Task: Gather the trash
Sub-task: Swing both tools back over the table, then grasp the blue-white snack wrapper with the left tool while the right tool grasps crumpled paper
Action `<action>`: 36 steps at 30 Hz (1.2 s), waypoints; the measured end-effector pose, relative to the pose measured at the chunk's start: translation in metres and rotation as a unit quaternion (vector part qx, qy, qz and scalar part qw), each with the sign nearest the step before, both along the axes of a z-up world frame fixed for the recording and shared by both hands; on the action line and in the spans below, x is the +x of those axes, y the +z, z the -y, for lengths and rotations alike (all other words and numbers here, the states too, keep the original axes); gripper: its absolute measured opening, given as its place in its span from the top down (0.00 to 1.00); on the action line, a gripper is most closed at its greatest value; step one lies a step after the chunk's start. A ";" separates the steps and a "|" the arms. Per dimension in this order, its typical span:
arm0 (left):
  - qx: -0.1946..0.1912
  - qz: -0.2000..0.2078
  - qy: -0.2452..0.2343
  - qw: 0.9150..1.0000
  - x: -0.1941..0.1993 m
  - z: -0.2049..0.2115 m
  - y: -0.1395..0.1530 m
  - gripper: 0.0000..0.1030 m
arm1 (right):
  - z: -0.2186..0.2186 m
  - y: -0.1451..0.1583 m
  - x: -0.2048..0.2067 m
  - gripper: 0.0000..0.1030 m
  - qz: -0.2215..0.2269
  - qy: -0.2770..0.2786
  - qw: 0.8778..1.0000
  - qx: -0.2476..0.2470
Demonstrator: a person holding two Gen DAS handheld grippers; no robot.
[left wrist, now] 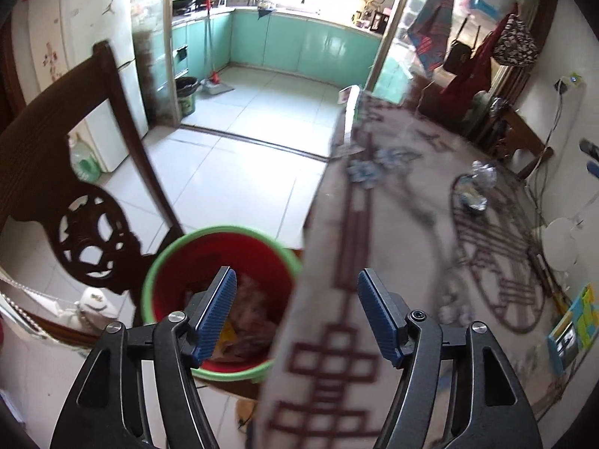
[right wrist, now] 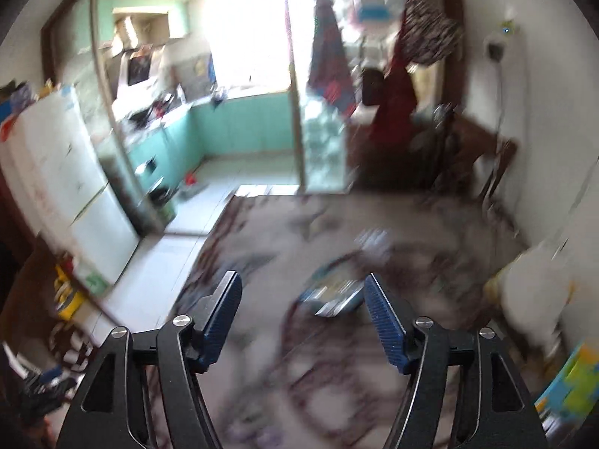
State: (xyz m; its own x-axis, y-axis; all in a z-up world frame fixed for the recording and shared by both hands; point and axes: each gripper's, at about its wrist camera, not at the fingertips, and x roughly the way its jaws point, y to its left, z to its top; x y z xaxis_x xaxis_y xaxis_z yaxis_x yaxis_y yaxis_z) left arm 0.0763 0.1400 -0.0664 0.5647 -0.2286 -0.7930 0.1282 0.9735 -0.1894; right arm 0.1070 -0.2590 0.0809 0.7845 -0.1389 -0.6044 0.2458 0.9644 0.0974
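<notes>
Through the left wrist camera we see our left gripper (left wrist: 295, 314) with its jaws standing apart and nothing between the blue pads. It hangs over the near edge of the table (left wrist: 404, 262), which is covered with a patterned cloth. Just beside that edge, on the floor, stands the red bin with a green rim (left wrist: 224, 295). It already holds crumpled brownish and yellow scraps, and it sits tight against the table, we judge, so that rubbish can be dropped straight down from the tabletop. Beyond the bin stands a carved dark wooden chair (left wrist: 90, 224). Further in on the table, well apart from the bin, lie a flattened silvery-blue wrapper (left wrist: 470, 196) and, just behind it, a crumpled clear plastic piece (left wrist: 485, 172). These look like the trash yet to be gathered.

Through the right wrist camera, which is heavily blurred, our right gripper (right wrist: 303, 312) is likewise spread and empty. It points across the table (right wrist: 262, 262) toward the same wrapper (right wrist: 333, 295), which lies ahead of its right-hand pad, not between the pads. We take it that the jaws stand apart so they can straddle the wrapper next.
</notes>
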 end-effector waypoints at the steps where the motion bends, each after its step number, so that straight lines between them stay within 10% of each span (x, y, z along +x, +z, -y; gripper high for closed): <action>1: -0.004 0.001 0.001 1.000 -0.002 0.013 0.004 0.34 | 0.019 0.005 0.009 0.33 0.002 -0.001 1.000 -0.004; 6: -0.015 0.015 -0.017 1.000 -0.013 0.088 0.024 0.29 | 0.108 -0.010 0.077 0.33 -0.021 0.007 1.000 0.012; 11: -0.051 0.002 -0.039 0.998 -0.016 0.163 0.034 0.24 | 0.172 -0.102 0.163 0.33 -0.106 0.010 0.993 0.049; 21: -0.004 0.003 -0.050 0.999 0.050 0.268 0.026 0.22 | 0.201 -0.245 0.239 0.33 -0.189 0.011 0.971 0.146; 28: 0.032 -0.026 -0.050 0.998 0.105 0.321 -0.019 0.22 | 0.204 -0.253 0.235 0.53 -0.134 0.047 0.975 0.172; 36: 0.005 -0.076 -0.040 0.996 0.162 0.369 -0.078 0.22 | 0.227 -0.225 0.150 0.53 -0.054 0.010 0.976 0.212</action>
